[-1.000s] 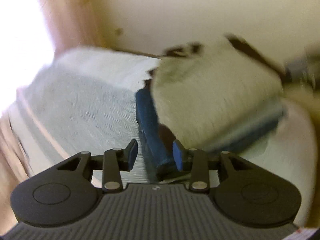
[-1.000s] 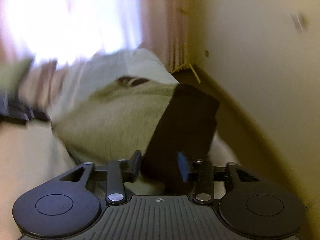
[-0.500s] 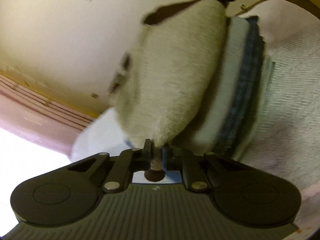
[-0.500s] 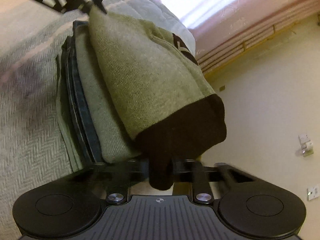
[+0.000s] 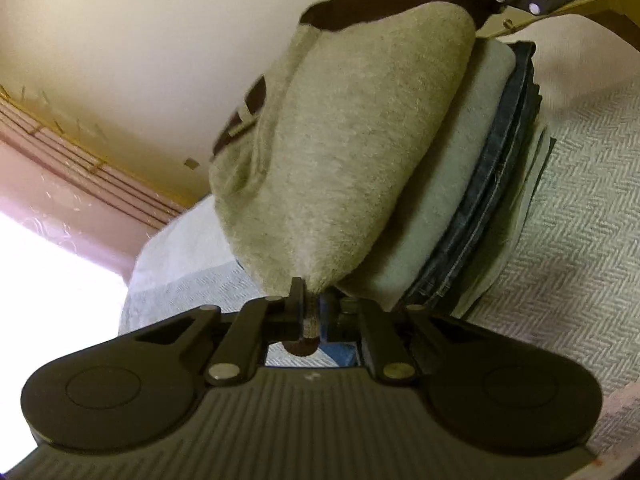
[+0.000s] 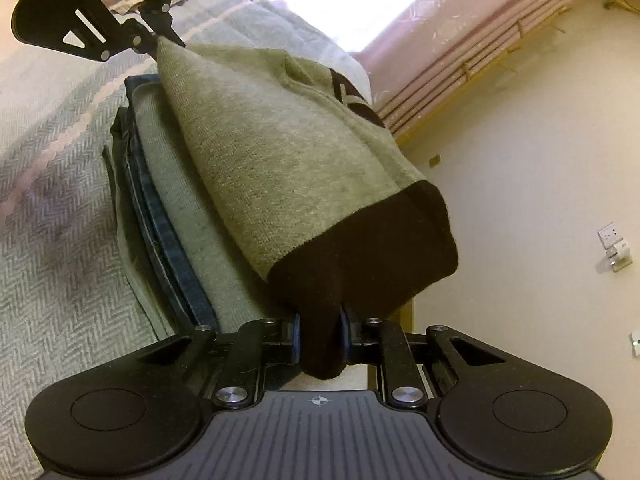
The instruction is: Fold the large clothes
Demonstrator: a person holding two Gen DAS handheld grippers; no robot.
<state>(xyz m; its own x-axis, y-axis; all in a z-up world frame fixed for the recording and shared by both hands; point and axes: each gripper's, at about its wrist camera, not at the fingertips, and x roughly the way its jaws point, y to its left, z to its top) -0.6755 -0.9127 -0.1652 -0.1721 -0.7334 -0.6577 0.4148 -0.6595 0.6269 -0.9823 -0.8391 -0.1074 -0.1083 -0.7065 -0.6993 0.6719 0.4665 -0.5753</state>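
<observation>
Sweater (image 6: 288,160) pinched by both grippers; no legible writing.

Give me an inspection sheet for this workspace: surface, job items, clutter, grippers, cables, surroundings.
Surface: bed cover with a herringbone weave.
Job's things: beige sweater with a dark hem, held up between both grippers; under it a stack of folded clothes with jeans in it.
Clutter: nothing seen.
Grippers: left gripper shut on a beige corner; right gripper shut on the dark hem.
Cables: nothing seen.
Surroundings: cream wall with a socket; pink curtain by a bright window.
</observation>
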